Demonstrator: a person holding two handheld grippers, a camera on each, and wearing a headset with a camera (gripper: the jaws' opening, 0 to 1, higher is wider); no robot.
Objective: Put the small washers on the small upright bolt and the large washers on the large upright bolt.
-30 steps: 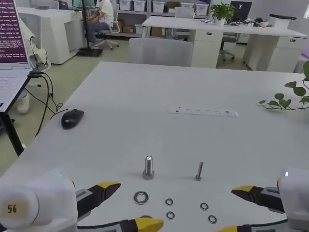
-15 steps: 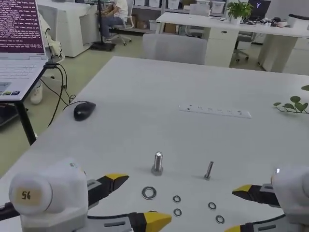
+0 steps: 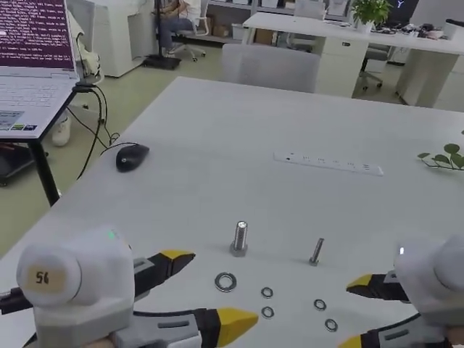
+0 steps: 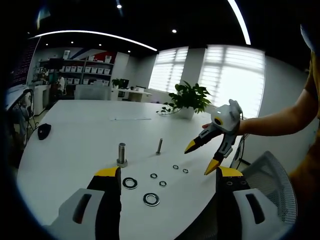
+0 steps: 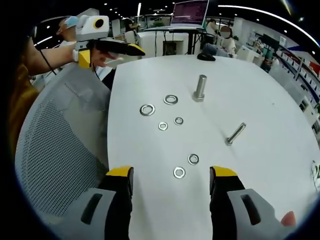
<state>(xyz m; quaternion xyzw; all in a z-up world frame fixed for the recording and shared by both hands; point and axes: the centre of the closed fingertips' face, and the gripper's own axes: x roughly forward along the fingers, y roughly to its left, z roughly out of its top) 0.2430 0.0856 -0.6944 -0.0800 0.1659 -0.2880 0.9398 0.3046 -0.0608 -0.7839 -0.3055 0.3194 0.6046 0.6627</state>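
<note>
Bolts and washers lie where they lay a second ago; the head camera has swung, so the laptop [image 3: 32, 65] shows more fully at the left and the left gripper [image 4: 168, 172] looms larger at the lower left of the head view.

Both bolts stand on the white table [image 3: 217, 130], the large bolt [image 3: 240, 238] to the left and the small bolt [image 3: 317, 251] to its right, well apart. All washers lie flat on the table on the person's side of the bolts. In the left gripper view, two large washers [image 4: 130, 183] lie near the large bolt, one just before it and the other closer to the jaws. Four small washers [image 3: 267, 293] lie loose to the right, two between the bolts' line and the grippers and two nearer the small bolt.

The left gripper hangs over the near table edge with its jaws spread wide and nothing between them. The right gripper [image 4: 197, 161] hovers to the right of the small washers, jaws likewise apart and bare.

Farther back on the table are a mouse [image 3: 132, 156] and a power strip [image 3: 328, 163]. At the far edge a pot [image 4: 186, 114] holds a green plant [image 4: 186, 97]. Bins [image 4: 75, 80] line shelves in the distance; their contents are too small to tell.
</note>
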